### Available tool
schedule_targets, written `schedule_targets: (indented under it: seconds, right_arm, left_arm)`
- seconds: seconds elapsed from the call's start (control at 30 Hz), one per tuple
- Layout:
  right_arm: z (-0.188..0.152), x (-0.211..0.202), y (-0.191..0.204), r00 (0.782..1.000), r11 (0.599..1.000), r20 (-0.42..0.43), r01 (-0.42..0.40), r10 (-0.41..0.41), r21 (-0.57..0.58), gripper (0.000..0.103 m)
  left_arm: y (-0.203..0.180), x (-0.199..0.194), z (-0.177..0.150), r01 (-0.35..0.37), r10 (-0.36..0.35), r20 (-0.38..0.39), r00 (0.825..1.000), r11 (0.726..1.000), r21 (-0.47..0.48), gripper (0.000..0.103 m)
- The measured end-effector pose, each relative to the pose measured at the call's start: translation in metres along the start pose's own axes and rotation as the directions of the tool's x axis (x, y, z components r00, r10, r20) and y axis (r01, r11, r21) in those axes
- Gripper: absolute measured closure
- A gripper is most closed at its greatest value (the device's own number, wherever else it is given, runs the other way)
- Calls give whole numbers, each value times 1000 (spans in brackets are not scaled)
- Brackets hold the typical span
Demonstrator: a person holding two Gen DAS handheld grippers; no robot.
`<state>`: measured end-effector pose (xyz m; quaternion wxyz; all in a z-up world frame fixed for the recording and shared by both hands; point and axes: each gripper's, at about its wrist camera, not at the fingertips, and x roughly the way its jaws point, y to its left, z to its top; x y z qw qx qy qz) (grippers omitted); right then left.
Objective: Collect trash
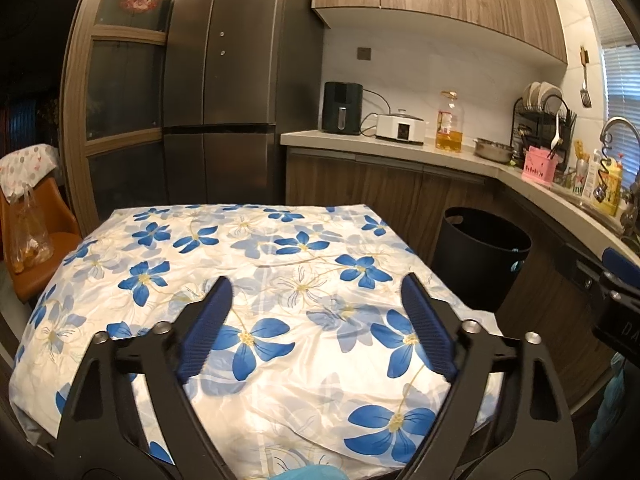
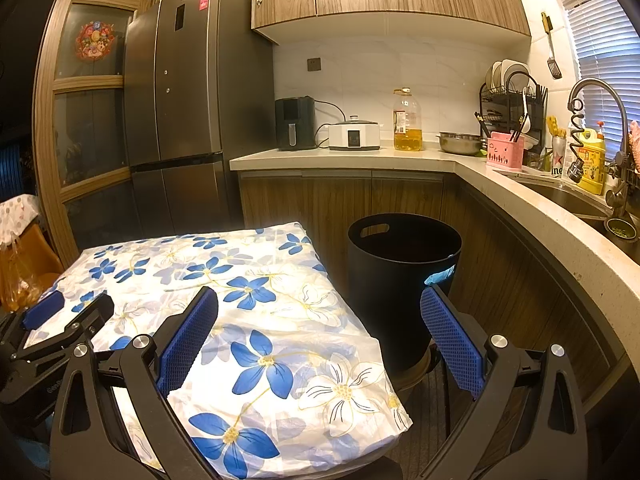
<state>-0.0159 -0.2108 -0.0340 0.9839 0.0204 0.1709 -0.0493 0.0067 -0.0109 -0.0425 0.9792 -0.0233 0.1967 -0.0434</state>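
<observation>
A black trash bin [image 1: 480,256] stands on the floor to the right of a table covered with a blue-flowered cloth [image 1: 248,264]. It also shows in the right wrist view [image 2: 404,280], with a bit of blue liner at its rim. No loose trash shows on the cloth. My left gripper [image 1: 316,292] is open and empty above the near part of the table. My right gripper [image 2: 320,304] is open and empty over the table's right edge [image 2: 352,312], close to the bin. The left gripper also shows at the left of the right wrist view [image 2: 68,316].
A kitchen counter [image 2: 360,156] runs behind and to the right, with an air fryer [image 2: 294,123], a cooker, an oil bottle [image 2: 407,120], a bowl, a dish rack and a sink [image 2: 576,196]. A tall fridge [image 1: 224,80] stands behind the table. An orange chair [image 1: 36,232] with a bag is at the left.
</observation>
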Motion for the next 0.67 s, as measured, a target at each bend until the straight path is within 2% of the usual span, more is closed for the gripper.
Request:
schedule_targets:
  seconds: [0.33,0.5,0.67]
  right_arm:
    - [-3,1,-1,1000,1000,1,3,-3,7,6]
    - [-2,-1,-2,1000,1000,5,3,-3,12,6]
    - [-2,0,-5,1000,1000,4,3,-3,19,6]
  left_arm:
    - [-4,0,-1,-10,10,-2,1000,1000,20,25]
    - [-1,1,-2,-26,26,-8,1000,1000,2,13]
    - [3,-1,-1,-22,22,0,1000,999,-24,10]
